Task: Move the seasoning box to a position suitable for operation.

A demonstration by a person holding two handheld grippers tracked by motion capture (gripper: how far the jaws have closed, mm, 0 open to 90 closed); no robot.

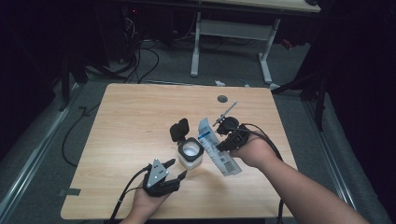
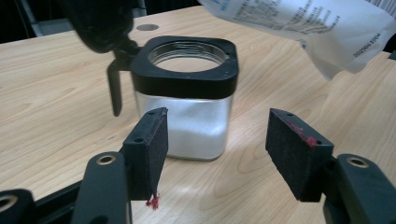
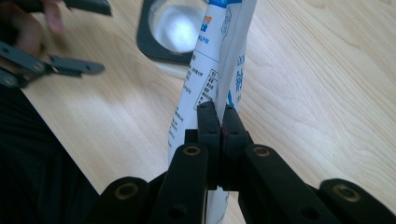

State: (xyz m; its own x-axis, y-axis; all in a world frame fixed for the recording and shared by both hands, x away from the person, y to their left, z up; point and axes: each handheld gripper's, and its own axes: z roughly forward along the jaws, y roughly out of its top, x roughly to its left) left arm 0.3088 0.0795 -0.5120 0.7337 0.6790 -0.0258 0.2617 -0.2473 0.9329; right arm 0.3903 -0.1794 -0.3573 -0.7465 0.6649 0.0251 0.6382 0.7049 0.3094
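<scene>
The right gripper [image 3: 219,119] has its jaws clenched flat on a white and blue pouch [image 3: 210,70], pinching it partway along its length. In the right gripper view the pouch runs straight away from the jaws, its far end reaching over the rim of the jar [image 3: 175,30]. From the high view, the pouch [image 1: 215,147] has its long axis on a slant across the counter [image 1: 130,121]: one end points up and away toward the far edge, the other, printed with a barcode, comes down toward the near right side, beside the hand holding the right gripper [image 1: 229,137]. The pouch sits just right of the jar [image 1: 190,154], close enough that I cannot tell whether it touches.

The left gripper [image 2: 217,149] has its jaws released and standing wide, with nothing between them. Its pads [image 2: 156,147] face the jar [image 2: 187,98] from the near side but stand clear of its glass wall. The jar stands upright near the middle of the counter, square-shouldered, with a black collar, white powder inside, and its hinged black lid [image 1: 179,129] flipped open and leaning back on the far left side. In the high view the left gripper [image 1: 175,169] is just short of the jar, near the counter's front edge.
</scene>
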